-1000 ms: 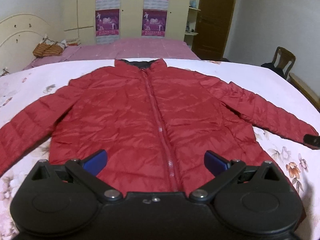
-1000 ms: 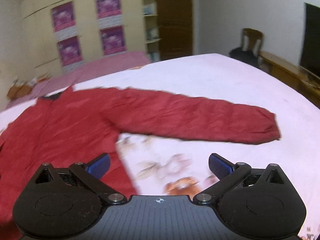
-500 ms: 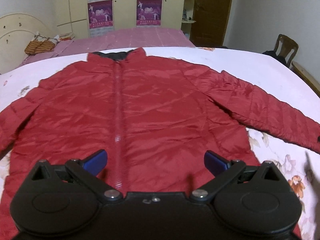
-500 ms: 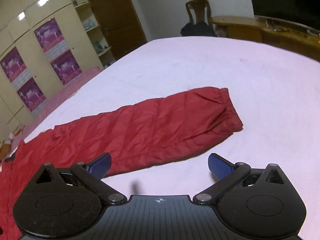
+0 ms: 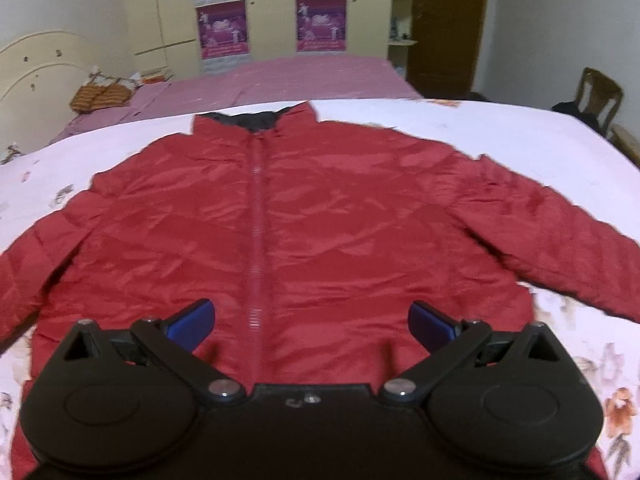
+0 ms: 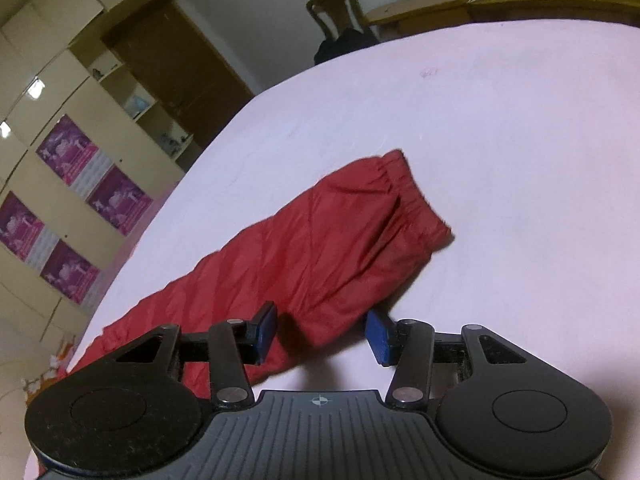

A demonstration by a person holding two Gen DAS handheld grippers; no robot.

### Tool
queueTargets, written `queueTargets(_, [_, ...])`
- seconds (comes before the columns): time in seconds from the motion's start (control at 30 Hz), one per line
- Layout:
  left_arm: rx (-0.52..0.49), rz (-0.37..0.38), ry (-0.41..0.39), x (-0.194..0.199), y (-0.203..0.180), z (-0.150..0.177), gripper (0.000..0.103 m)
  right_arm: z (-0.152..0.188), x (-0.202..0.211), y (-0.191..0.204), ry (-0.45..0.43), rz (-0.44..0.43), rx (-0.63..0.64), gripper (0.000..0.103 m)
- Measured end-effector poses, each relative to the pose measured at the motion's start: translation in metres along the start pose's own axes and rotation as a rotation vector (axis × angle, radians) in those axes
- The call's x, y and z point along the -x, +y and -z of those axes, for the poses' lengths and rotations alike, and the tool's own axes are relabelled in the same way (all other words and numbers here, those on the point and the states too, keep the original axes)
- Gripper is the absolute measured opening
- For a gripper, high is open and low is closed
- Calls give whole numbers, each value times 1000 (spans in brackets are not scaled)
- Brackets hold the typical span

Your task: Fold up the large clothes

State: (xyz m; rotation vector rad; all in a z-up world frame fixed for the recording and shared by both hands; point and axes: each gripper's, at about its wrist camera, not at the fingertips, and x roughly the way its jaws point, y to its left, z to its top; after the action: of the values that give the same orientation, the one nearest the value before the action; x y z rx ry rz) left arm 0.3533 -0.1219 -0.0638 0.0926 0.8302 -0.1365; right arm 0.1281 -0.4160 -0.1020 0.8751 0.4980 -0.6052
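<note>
I am closing the right gripper point(image 6: 322, 334) around the sleeve point(image 6: 320, 240) of the red jacket point(image 5: 304, 232) spread flat on the bed point(image 6: 520, 120), pads not yet pressing, having swung in from wide; the left gripper point(image 5: 310, 322) is hanging apart over the hem.

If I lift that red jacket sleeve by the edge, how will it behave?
The sleeve is probably floppy: it lies limp and creased on the bed, so the cuff would likely droop. The shiny fabric may slip. The right gripper is closing around its edge, not yet pinching.
</note>
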Motion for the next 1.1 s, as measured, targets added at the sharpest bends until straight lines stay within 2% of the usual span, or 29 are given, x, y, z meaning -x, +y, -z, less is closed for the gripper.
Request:
queueTargets(0.07, [11,-14,4,-3,9,1,101,-3,-2,7,-9,23,42,48])
queueTargets(0.1, [19,-18,12,-3,14,1,100,-4,-3,10,-15,33,64,43])
queueTargets(0.13, [30,-20,13,-3,19,1,99,-5,-3,14,-23,43,88,20])
queueTargets(0.17, [41,-20,9,-2,24,2,99,-6,-4,16,-24,42,105,11])
queueTargets(0.27, [61,-28,-4,3,41,2,99,-10,-7,26,-55,47,148,7])
queueTargets(0.37, [71,-38,-10,5,61,2,99,-8,1,53,-104,28,240,6])
queueTargets(0.53, [77,-30,-20,3,101,2,96,17,14,131,-132,-93,442,5])
queueTargets(0.6, [91,-16,-23,1,118,2,89,36,18,163,-122,-148,524,5])
queueTargets(0.67, [116,-6,-27,-1,138,3,87,63,24,198,-94,-219,608,5])
queueTargets(0.83, [169,36,-35,-3,182,0,90,147,25,272,15,-350,788,5])
queueTargets(1.03, [241,103,-38,-5,228,4,92,245,25,325,126,-453,983,5])
queueTargets(1.1, [268,146,-47,-4,243,6,85,276,23,339,177,-485,1032,5])
